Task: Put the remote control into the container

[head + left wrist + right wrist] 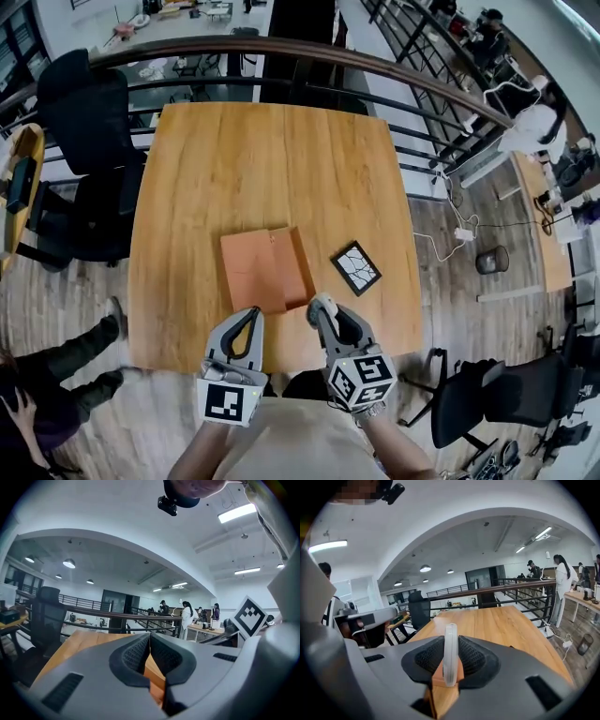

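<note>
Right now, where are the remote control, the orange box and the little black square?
remote control [450, 651]: right gripper view, its thin white edge between the jaws.
orange box [255, 272]: head view, a bare part of its flat surface.
black square [355, 267]: head view, middle of its crackled face.

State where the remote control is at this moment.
The remote control is clamped edge-on in the right tool, as the right gripper view shows. In the head view it sits above the near edge of the table, just right of the brown container.
</note>
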